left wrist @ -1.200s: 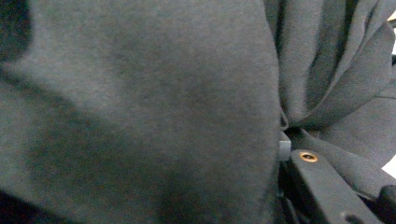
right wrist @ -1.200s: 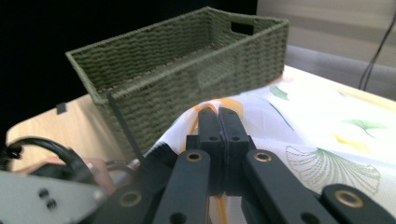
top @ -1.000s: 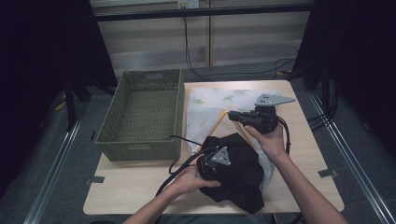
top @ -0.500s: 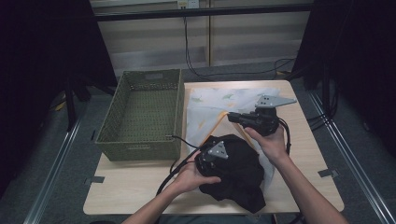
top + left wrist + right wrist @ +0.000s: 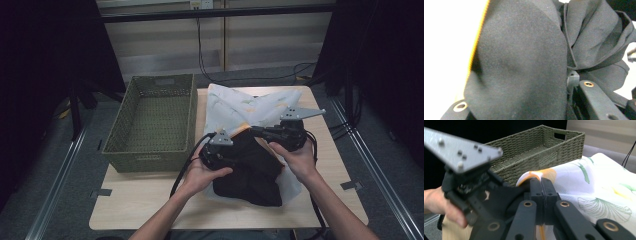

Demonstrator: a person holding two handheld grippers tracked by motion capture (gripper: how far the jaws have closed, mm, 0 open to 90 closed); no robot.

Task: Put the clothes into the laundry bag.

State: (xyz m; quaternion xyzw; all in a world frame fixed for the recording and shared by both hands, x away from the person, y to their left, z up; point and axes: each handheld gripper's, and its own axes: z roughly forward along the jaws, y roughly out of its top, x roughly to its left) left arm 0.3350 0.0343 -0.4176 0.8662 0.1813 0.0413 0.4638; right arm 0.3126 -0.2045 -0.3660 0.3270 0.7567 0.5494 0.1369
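Folding seems to be the work in hand. From the high view, a black garment [image 5: 250, 170] lies bunched near the front edge of the table [image 5: 150, 200], right of its middle, resting on a pale printed cloth [image 5: 240, 107] that spreads toward the far edge. The left gripper [image 5: 235, 152] sits on the garment's left side, and the right gripper [image 5: 257, 131] reaches in from the right at the garment's far edge, where an orange hem shows. A green woven basket [image 5: 155, 120] stands on the table's left side, just beside the cloth.

The left gripper view has a thick fold of black fabric bulging up between the jaws, which stand partly apart and look clamped on it, though so close up I cannot be sure how firm the grip is.

The right gripper view has the jaws pressed flat together, pinching the thin orange-edged hem [image 5: 531, 175], with the basket behind and the printed cloth to the right.

To do this well, both grips want to hold steady while the fabric is lifted: raise the two hands together so the garment hangs free of the printed cloth rather than dragging it along. The left bite is bulky, so a slow pull is safer than a jerk. Keep the cables clear of the basket rim.
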